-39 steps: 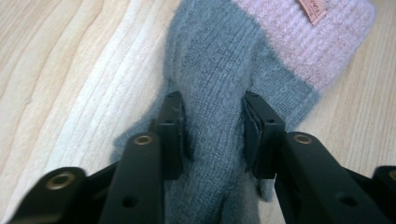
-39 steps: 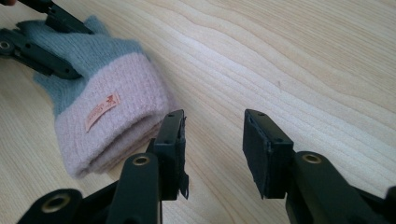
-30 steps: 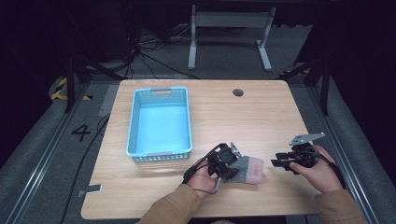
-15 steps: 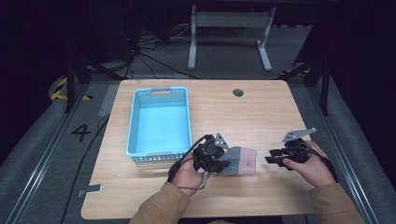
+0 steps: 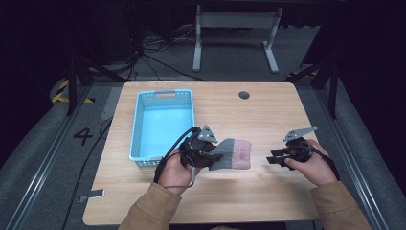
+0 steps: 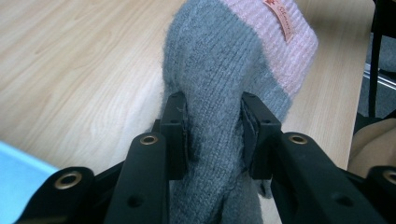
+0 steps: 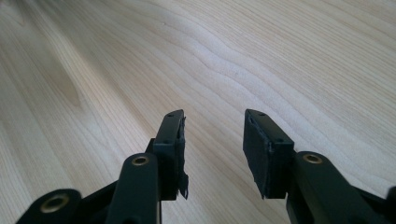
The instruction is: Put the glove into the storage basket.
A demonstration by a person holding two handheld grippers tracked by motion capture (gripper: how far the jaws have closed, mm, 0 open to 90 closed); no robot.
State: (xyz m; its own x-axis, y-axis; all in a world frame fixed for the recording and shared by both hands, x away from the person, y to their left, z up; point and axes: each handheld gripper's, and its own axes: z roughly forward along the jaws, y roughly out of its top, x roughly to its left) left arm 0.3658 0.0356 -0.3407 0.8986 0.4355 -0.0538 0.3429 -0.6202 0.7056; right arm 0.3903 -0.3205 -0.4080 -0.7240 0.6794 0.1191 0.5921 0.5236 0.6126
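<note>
Left gripper [image 5: 210, 152]: jaws pinch the grey part of a knitted sock [image 5: 233, 154], pads pressed into the wool on both sides, as the left gripper view confirms [image 6: 212, 130]. The sock [image 6: 224, 70] is grey with a pink cuff bearing a small label; the cuff end points away from the basket [image 5: 139, 129]. The sock is just beside the blue basket's near right corner, over the table [image 5: 268, 110]. Whether it touches the wood cannot be told.

Right gripper [image 5: 277, 158]: well apart from the basket, beyond the sock, jaws spread with nothing between them, bare wood beneath [image 7: 212, 140].
</note>
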